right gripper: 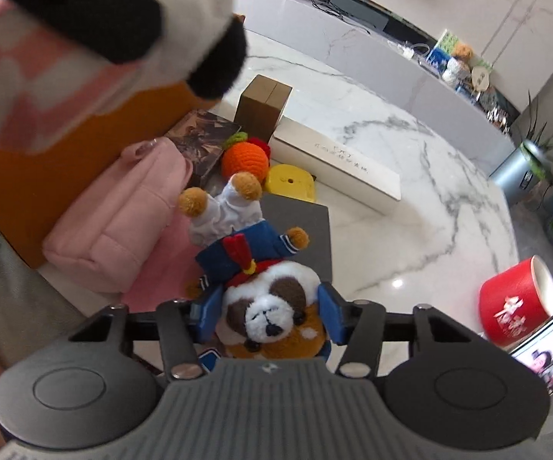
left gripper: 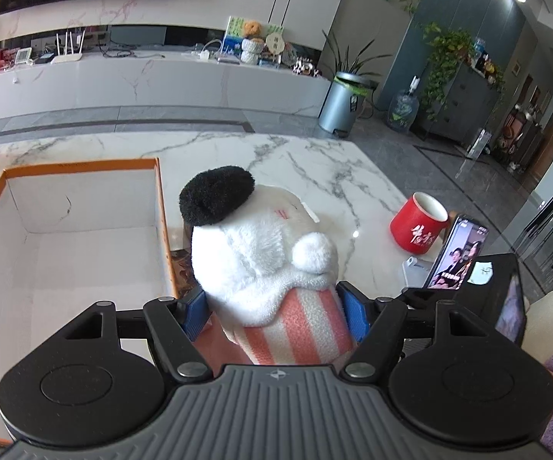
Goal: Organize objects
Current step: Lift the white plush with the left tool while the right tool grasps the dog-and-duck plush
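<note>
My left gripper (left gripper: 274, 304) is shut on a white plush dog (left gripper: 261, 253) with a black ear and a pink-striped body, held above the marble table just right of the open orange-rimmed box (left gripper: 65, 237). The same plush fills the upper left of the right wrist view (right gripper: 84, 38). My right gripper (right gripper: 269, 312) is shut on the head of a brown-and-white plush dog in a blue sailor outfit (right gripper: 253, 268), which lies with its feet pointing away.
A pink pouch (right gripper: 123, 214), a knitted orange (right gripper: 244, 161), a yellow piece (right gripper: 290, 182), a brown carton (right gripper: 263, 105), a long white box (right gripper: 338, 165) and a dark book (right gripper: 203, 134) lie on the table. A red mug (left gripper: 420, 226) and a propped phone (left gripper: 456, 253) stand at the right.
</note>
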Demonstrator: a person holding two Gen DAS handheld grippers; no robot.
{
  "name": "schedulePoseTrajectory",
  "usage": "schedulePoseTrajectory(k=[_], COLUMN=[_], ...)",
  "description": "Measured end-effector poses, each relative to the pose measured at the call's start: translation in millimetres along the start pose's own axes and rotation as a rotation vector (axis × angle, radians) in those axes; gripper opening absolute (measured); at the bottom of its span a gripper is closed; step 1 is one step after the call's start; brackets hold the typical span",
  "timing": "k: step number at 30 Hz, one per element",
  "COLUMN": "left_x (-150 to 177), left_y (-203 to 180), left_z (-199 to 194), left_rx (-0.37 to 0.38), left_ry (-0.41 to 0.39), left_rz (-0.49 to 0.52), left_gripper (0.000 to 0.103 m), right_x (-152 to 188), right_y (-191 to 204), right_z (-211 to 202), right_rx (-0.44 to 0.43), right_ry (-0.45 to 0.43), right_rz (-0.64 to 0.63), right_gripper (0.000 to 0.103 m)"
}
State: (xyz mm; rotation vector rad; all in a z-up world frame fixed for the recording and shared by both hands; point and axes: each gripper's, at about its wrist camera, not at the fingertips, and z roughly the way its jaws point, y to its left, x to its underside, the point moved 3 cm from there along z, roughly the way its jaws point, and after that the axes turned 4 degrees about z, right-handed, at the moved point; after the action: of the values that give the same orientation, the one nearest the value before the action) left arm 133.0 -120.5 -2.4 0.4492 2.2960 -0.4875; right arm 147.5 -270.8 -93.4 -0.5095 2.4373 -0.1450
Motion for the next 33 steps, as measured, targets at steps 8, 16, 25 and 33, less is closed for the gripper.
schedulePoseTrajectory(k=[8,16,25,33], left_x=[0,0,13,32], left_y=[12,47,95,114], left_z=[-37,-75,-78,-51], left_rx=[0.003,-0.082,-0.187,-0.179], left_ry=[-0.067,-0.116,-0.057,0.061], left_rz=[0.010,0.024,0.011,0.045], left_gripper=[0.081,0.081,0.081,0.081], right_x=[-16,-54,-108,-112], right_y=[10,18,55,94], right_z=[-46,-112,-123,-87], right_rx=[0.048,-0.082,-0.322,-0.374], right_ry=[-0.066,-0.188,-0.201,-0.048], right_rz=[0.045,0.251,0.507,0.610], right_gripper=[0.050,0.051,0.051,0.051])
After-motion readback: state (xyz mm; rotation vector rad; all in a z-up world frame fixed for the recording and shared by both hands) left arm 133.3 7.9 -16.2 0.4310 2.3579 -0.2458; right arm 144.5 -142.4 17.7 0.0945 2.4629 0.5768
